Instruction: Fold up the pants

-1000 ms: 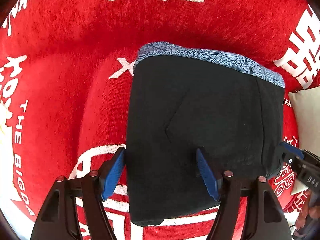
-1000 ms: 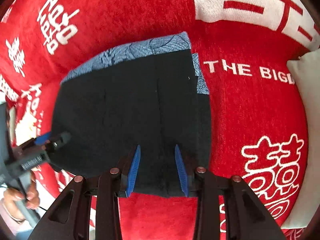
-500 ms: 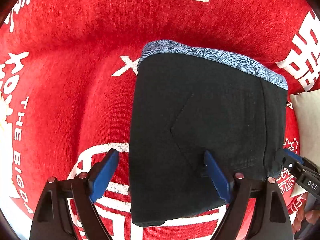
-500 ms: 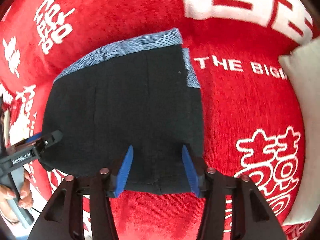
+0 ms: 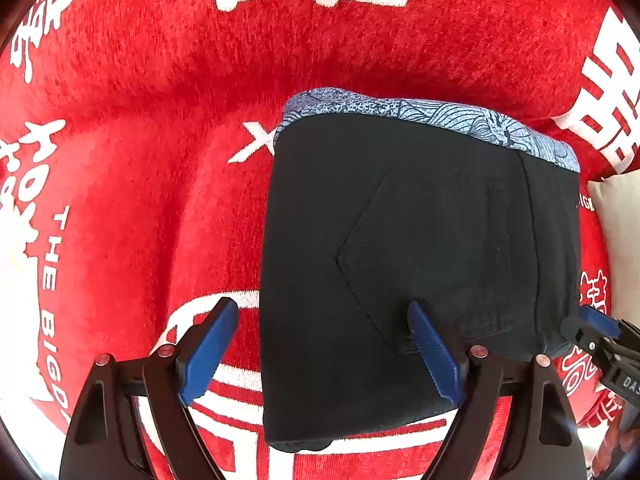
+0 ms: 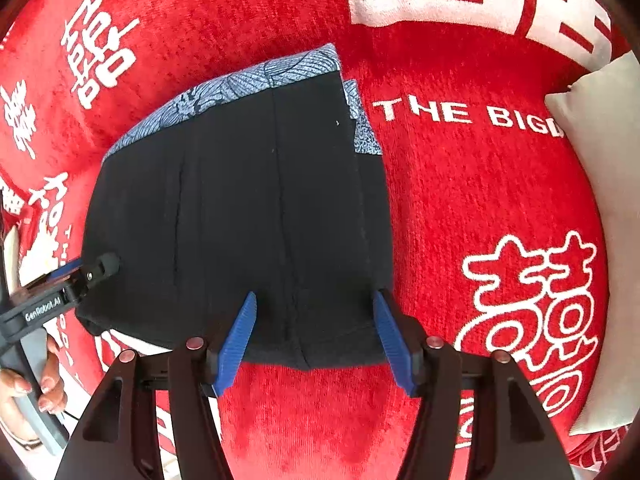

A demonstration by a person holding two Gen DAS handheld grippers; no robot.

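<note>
Black pants (image 5: pixel 420 248) lie folded into a compact rectangle on a red blanket, with a blue patterned inner waistband (image 5: pixel 432 114) showing along the far edge. They also show in the right wrist view (image 6: pixel 248 216). My left gripper (image 5: pixel 324 346) is open and empty over the near left edge of the pants. My right gripper (image 6: pixel 316 340) is open and empty over the near right edge. The left gripper's tip (image 6: pixel 96 270) shows at the left in the right wrist view. The right gripper's tip (image 5: pixel 588 324) shows at the right in the left wrist view.
The red blanket (image 5: pixel 160 120) with white lettering covers the whole surface. A pale cushion (image 6: pixel 600 152) lies to the right of the pants. A person's hand (image 6: pixel 44 384) holds the left gripper's handle at the lower left of the right wrist view.
Both grippers have opened wider and drawn back toward the near edge of the pants. The folded pants stay flat on the blanket.
</note>
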